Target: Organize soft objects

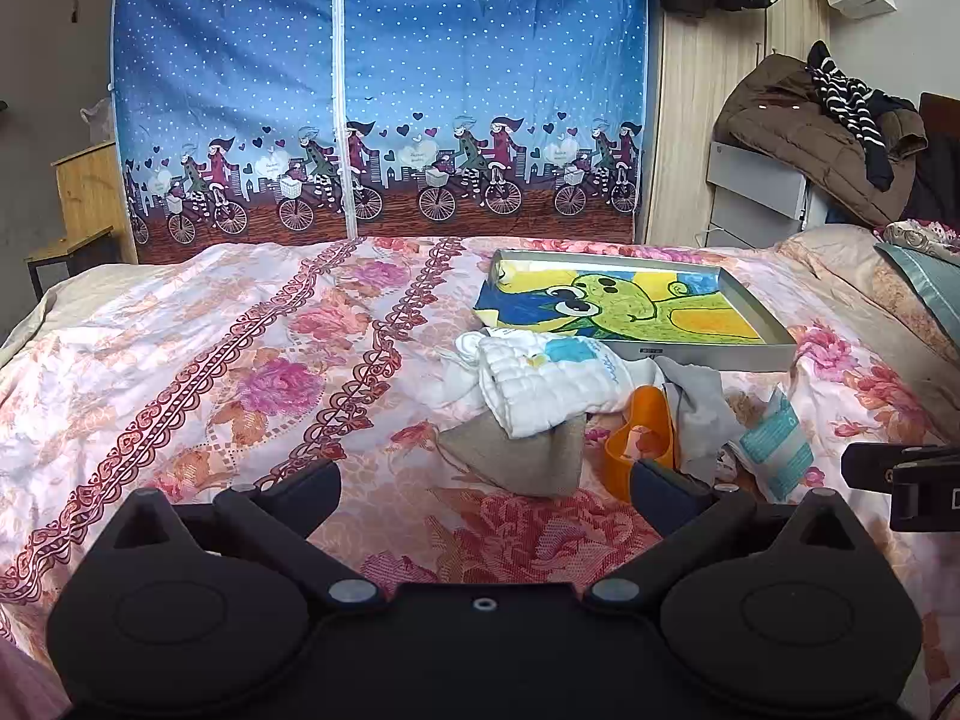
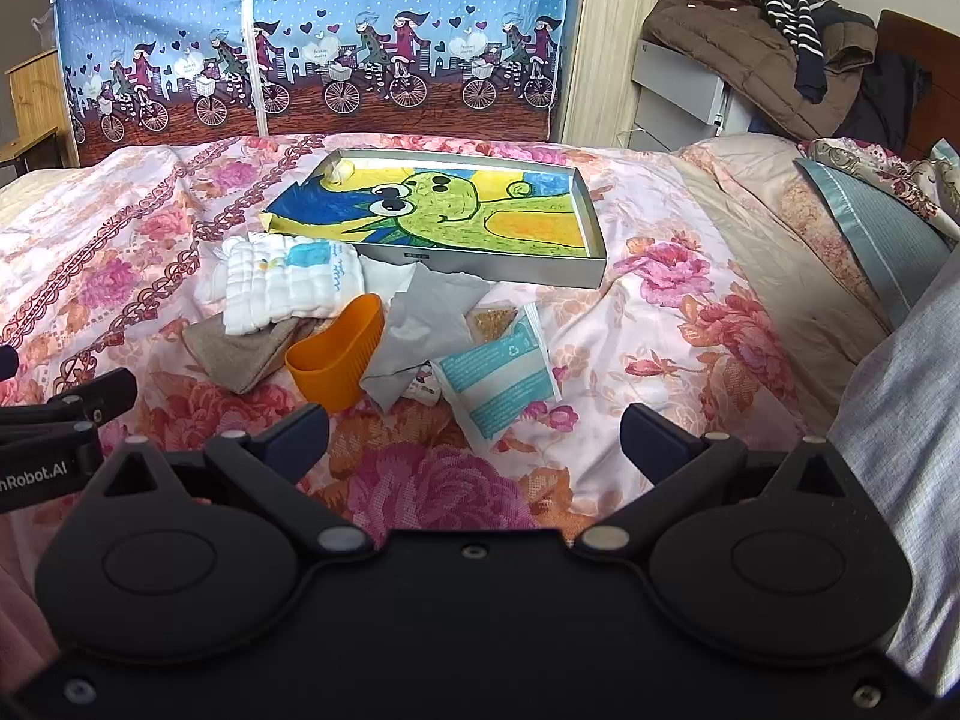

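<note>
Grippers come first: the left gripper [image 1: 483, 483] and the right gripper [image 2: 474, 429] both hover low over the bed with their jaws spread wide and nothing between them, which reads as a pause ahead of a first pick. They sit side by side, the right one showing at the edge of the left wrist view and the left one at the edge of the right wrist view. Just beyond the fingers lies the pile to be sorted: a beige cloth [image 1: 522, 450] at the near left with a white quilted cloth [image 1: 552, 390] resting on top of it, an orange cup [image 2: 336, 351] tipped on its side and touching a crumpled grey cloth [image 2: 426, 324], and a teal-and-white packet [image 2: 501, 381] nearest the right gripper, with a small pouch of brownish grains [image 2: 493, 319] (contents hard to tell) behind it. Heaped loosely and overlapping, they look dumped, not arranged. Behind them sits a shallow grey tray [image 2: 591, 240] lined with a bright cartoon drawing, probably the place meant to receive them; it holds only a small pale lump in its far corner. Everything rests on a pink floral bedspread [image 1: 210, 360], soft and rumpled, so pieces will sink and shift when pinched. Beyond stand a blue fabric wardrobe [image 1: 372, 90] printed with cyclists, a wooden cupboard, and a brown coat [image 2: 738, 54] heaped on a grey unit.
</note>
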The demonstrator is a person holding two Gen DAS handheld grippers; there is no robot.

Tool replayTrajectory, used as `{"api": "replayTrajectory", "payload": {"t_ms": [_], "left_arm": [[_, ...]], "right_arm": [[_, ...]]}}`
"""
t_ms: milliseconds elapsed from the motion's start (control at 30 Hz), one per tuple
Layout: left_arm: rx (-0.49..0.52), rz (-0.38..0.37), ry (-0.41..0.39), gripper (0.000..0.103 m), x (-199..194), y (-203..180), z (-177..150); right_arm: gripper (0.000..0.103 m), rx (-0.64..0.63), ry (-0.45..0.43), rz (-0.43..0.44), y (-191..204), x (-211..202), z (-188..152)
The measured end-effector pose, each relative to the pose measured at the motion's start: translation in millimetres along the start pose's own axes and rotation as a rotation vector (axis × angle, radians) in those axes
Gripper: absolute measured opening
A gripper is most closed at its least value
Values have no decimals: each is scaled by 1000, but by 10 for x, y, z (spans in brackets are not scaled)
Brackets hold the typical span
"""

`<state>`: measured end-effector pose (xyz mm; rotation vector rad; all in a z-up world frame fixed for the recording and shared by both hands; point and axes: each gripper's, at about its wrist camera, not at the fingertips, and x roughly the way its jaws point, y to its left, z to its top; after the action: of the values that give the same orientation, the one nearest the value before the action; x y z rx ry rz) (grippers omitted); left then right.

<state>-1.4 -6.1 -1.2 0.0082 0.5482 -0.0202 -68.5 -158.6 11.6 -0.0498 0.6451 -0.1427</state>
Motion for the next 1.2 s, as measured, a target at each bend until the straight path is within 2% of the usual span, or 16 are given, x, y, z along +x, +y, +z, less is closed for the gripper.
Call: {"api": "replayTrajectory", "payload": {"t_ms": [1200], "left_arm": [[2,-4,5,102,24,-14,-35]], "right_arm": [[103,-1,4,-1,6,5,3]]}}
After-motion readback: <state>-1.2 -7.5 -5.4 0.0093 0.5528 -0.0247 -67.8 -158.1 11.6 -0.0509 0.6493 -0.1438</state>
